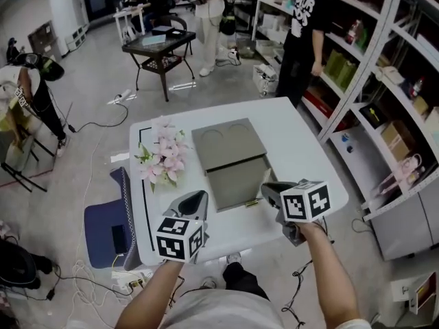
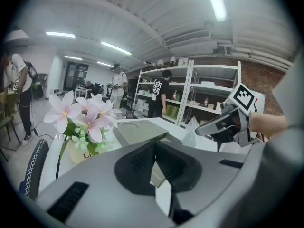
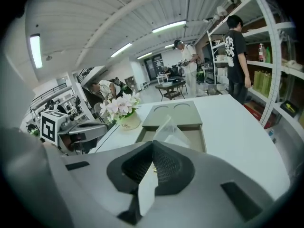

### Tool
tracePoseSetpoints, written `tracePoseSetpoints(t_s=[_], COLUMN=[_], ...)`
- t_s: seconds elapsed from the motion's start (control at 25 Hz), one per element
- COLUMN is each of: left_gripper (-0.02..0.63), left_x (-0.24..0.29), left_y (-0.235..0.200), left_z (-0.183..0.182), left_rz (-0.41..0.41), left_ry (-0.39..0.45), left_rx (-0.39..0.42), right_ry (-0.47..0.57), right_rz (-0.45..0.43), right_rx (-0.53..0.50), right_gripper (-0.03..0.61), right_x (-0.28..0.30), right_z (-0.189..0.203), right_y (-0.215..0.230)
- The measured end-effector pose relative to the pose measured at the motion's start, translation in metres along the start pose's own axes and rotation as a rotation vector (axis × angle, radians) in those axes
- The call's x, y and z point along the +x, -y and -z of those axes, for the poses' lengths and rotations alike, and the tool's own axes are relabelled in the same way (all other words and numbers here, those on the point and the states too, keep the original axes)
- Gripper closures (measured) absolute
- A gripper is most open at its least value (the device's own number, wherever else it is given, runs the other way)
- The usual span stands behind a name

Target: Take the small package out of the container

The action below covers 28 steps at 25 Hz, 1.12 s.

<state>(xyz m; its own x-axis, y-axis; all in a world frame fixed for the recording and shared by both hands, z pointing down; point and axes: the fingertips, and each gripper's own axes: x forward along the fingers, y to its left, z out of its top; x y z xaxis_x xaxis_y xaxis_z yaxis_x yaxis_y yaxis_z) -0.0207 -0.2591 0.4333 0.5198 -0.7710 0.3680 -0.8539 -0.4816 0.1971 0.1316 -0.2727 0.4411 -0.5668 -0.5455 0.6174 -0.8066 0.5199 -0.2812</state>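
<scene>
Right gripper (image 3: 152, 148) clamps small package (image 3: 167, 129) over the near edge of the container (image 3: 175, 114); left gripper (image 2: 153, 147) closed, empty.

we are looking at an evenly bright room. ceiling tube lights (image 2: 216, 4) are burning out to white in both gripper views, and the white table (image 1: 302, 136) is glaring slightly, carrying only soft shadows. the gripper views are bending hard at the edges and fading into black corners. up close, the left gripper (image 2: 153, 144) and right gripper (image 3: 152, 143) are blurring, while the clear small package (image 3: 171, 127) is catching a faint sheen.
</scene>
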Motion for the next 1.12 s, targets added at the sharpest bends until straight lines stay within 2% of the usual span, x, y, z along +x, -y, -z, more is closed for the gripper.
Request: tracePoseSetpoints(t_s=[0.48,0.72,0.88,1.12], left_gripper=[0.612,0.612,0.611,0.612], left_x=[-0.029,-0.048,-0.057,-0.067], left_y=[0.018,0.02,0.022,0.024], left_z=[-0.007,-0.012,-0.015,-0.016], left_rz=[0.055,0.057,0.056,0.057], left_ry=[0.027,0.046,0.06,0.071], left_rx=[0.044,0.059,0.066,0.078], right_ry=[0.314,0.458,0.516,0.571], right_rz=[0.075,0.16,0.222,0.271], right_rx=[0.049,0.025,-0.02,-0.03], right_gripper=[0.572,0.572,0.572,0.572], right_x=[-0.065,-0.091,-0.101,-0.11], right_z=[-0.008,-0.005,-0.002,-0.001], right_y=[-0.047,-0.071,-0.081,-0.087])
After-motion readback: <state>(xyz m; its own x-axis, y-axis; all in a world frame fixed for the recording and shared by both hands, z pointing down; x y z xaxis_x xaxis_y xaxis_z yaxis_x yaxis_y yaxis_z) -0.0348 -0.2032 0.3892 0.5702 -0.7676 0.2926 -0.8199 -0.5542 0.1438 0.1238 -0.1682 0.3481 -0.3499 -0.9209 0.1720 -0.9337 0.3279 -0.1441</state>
